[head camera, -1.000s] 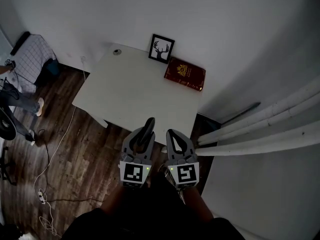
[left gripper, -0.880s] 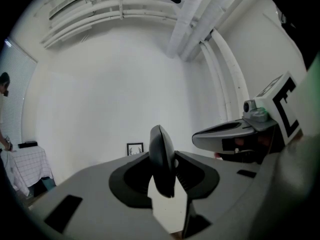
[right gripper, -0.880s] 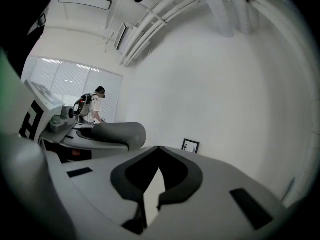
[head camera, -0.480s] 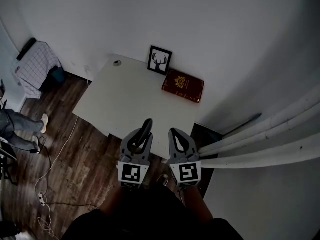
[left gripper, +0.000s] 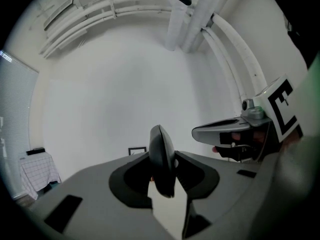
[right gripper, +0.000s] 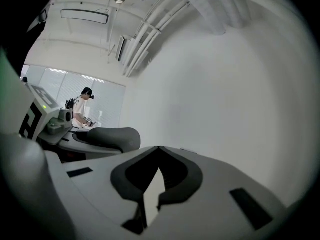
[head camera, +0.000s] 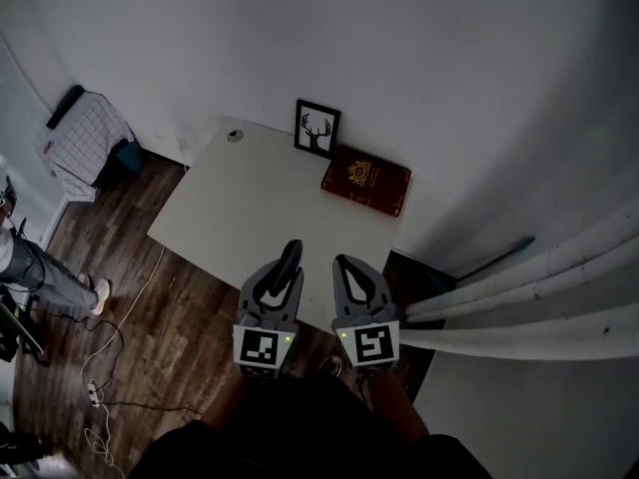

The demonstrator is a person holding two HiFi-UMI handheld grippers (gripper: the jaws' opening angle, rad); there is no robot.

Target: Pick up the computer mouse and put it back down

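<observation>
Both grippers have pushed farther over the near edge of the white table (head camera: 250, 198), the left gripper (head camera: 283, 272) pinching the black computer mouse (left gripper: 161, 156) upright on its edge, the right gripper (head camera: 344, 264) just beside it, jaws pressed together, empty.

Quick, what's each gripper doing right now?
Left gripper: shut on the black rounded plastic computer mouse, held on edge.
Right gripper: shut, empty.

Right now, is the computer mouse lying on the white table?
No, the computer mouse stands on edge, clamped between the jaws of the left gripper, not lying on the table.
</observation>
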